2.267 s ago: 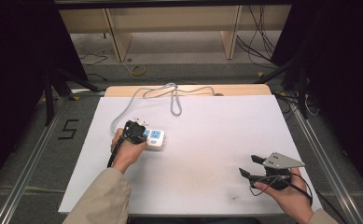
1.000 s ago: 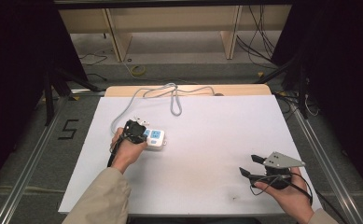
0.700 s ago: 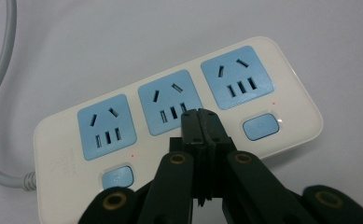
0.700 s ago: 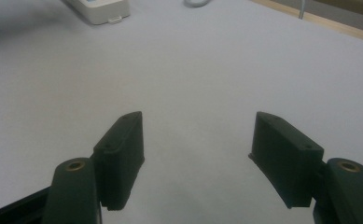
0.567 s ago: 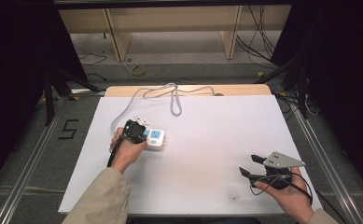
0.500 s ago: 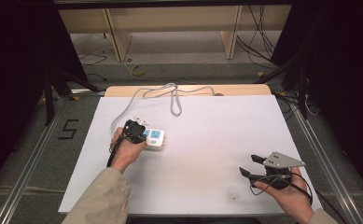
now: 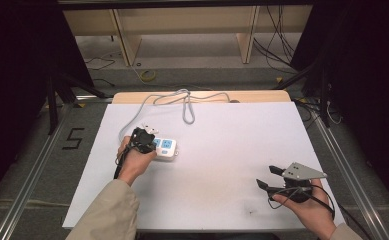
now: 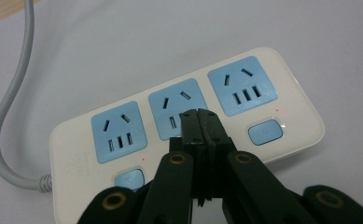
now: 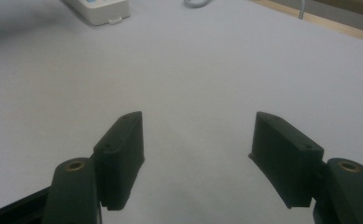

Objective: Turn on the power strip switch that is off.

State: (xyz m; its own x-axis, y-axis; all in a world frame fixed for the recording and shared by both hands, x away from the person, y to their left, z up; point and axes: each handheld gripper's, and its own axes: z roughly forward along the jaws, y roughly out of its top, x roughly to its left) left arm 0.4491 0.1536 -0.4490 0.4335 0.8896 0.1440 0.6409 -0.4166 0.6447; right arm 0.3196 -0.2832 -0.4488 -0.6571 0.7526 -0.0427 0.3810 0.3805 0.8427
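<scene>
A white power strip (image 8: 188, 135) with three blue sockets and two blue buttons lies on the white table (image 7: 222, 150); in the high view the power strip (image 7: 165, 148) sits left of centre. Its grey cable (image 7: 182, 100) runs to the far edge and loops there. My left gripper (image 8: 200, 116) is shut with nothing between its jaws, tips just over the middle socket; whether they touch it I cannot tell. From above, the left gripper (image 7: 141, 140) covers the strip's left end. My right gripper (image 9: 195, 158) stands open above bare table, at the near right as the right gripper (image 7: 269, 177) in the high view.
A wooden board edge (image 7: 202, 96) lies along the table's far side. Wooden shelving (image 7: 182, 25) and floor cables (image 7: 277, 45) stand beyond it. A person's sleeve (image 7: 107, 215) comes in at the bottom left. Bare table surface spreads between the two hands.
</scene>
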